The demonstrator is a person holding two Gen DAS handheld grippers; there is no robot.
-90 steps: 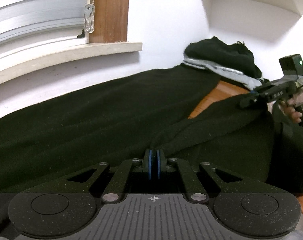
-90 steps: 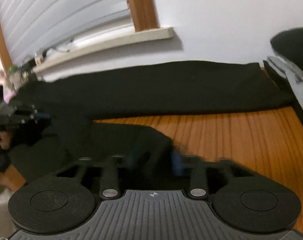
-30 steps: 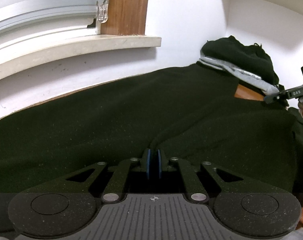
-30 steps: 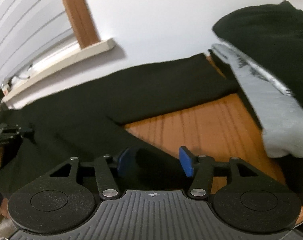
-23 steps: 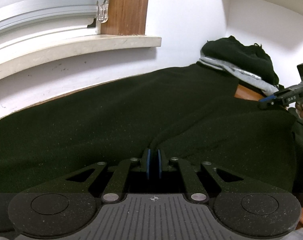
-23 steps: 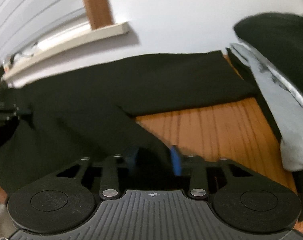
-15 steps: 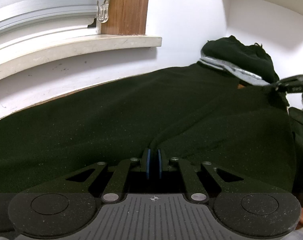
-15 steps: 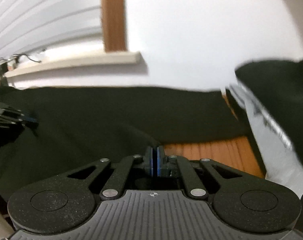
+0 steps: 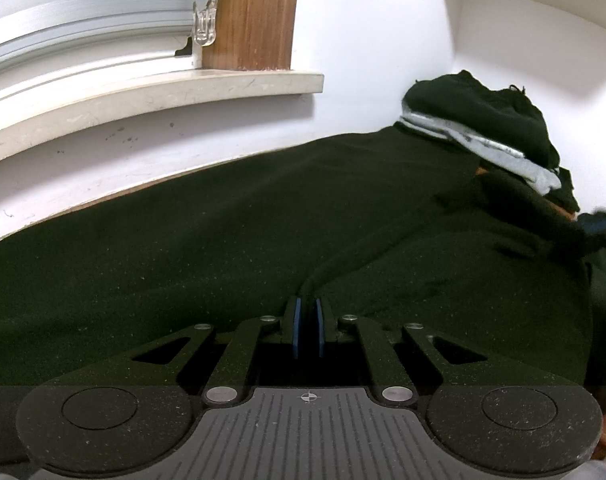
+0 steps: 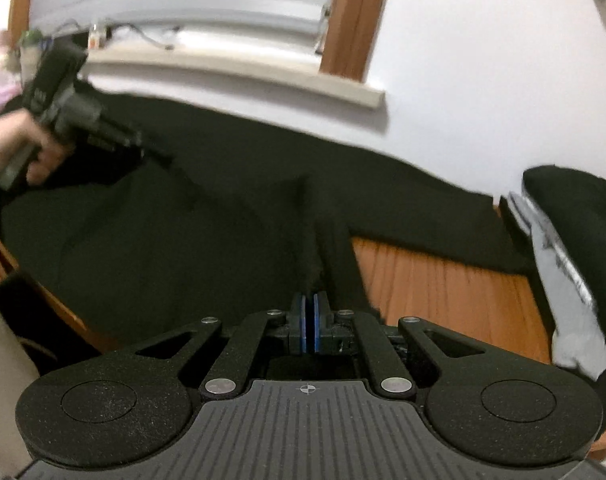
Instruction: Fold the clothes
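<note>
Soft, limp dark green fleece garment sprawls across an orange wooden table; left gripper and right gripper each pinch its edge, jaws pressed together, best gripped at hems.

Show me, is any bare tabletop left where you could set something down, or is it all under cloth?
One bare wood patch shows, bordered by the spread black garment at its left and far sides and by the pile of black and grey clothes at its right. Elsewhere the garment covers nearly everything back to the wall; only a thin wood strip shows under the windowsill.
</note>
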